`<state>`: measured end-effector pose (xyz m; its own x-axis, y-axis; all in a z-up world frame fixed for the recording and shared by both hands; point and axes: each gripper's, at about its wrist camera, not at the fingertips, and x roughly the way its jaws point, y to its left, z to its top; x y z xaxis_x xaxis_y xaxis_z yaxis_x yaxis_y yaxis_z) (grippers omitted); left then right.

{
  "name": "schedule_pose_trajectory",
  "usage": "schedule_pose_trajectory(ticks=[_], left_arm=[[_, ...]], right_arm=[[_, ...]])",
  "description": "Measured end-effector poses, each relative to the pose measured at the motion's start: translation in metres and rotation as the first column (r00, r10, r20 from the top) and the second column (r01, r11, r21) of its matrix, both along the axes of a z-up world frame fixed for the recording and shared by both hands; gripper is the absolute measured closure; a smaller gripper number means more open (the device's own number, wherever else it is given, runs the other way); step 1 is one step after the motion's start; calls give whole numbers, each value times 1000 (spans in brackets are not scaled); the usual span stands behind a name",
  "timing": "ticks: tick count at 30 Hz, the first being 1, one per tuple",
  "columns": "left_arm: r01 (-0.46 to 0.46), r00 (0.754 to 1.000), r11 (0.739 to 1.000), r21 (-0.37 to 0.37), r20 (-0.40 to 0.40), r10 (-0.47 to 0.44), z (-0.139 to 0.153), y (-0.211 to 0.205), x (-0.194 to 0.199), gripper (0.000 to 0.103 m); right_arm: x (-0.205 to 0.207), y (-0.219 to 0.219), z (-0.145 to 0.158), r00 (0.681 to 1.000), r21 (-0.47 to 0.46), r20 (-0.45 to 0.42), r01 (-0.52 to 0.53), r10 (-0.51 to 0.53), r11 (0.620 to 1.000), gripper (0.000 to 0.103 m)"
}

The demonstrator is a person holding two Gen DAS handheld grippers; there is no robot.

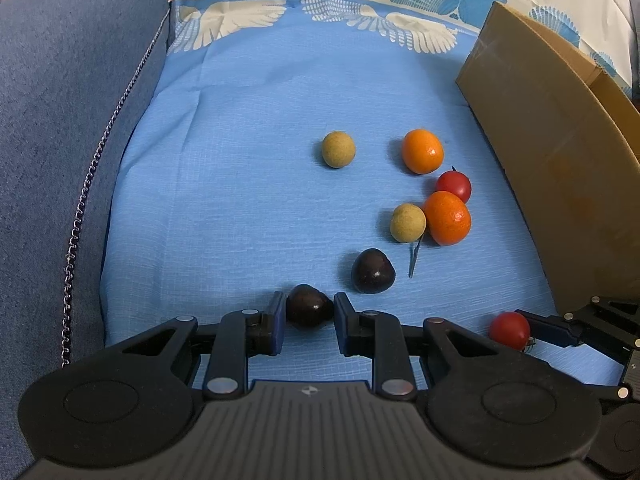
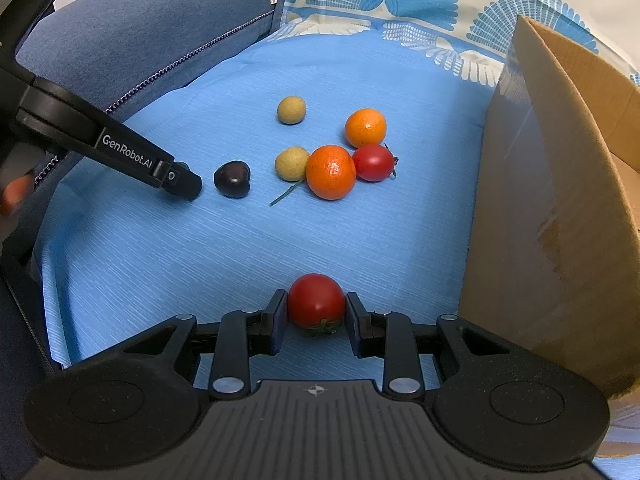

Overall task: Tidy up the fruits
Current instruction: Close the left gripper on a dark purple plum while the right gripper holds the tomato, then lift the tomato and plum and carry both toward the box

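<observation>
Left gripper (image 1: pixel 310 312) clamps a dark cherry (image 1: pixel 309 307), right gripper (image 2: pixel 316 312) a cherry tomato (image 2: pixel 316 300); squeeze harder and either could burst or pop free.

Both wrist views are evenly and softly lit, fairly bright, with a cool blue cast from the blue cloth (image 1: pixel 248 184). Light seems to fall from above: small white glints sit on top of the near orange (image 2: pixel 331 172) and the tomato (image 2: pixel 316 300), and only faint, short shadows lie under the fruit. There is no harsh glare. The centre is sharp enough to show the cloth's weave. Fisheye distortion bends the edges strongly, so the cardboard box (image 1: pixel 552 152) curves like a bow. At the left edge of the right view, a hand (image 2: pixel 14 196) is blurred.
</observation>
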<state>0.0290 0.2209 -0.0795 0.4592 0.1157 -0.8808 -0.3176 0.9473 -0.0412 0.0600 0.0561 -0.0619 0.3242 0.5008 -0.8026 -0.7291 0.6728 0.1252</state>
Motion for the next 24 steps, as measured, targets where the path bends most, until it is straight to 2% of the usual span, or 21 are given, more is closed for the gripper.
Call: schedule_pose_trajectory(ticks=[11,19,24], left_arm=[[8,998,999,31,66,-11,13,-8,-11,76],[9,980,999,41,199,-17,34,-14,-32,76],[-10,965,1000,26,262,2,43,-13,-46,76]], right_arm=[[-7,-13,13,999,33,46,14,-15,999,71],[-16,-29,32,994,83,105,26,-35,996,71],[-24,-42,53,982,126,187,16,-40,992,72]])
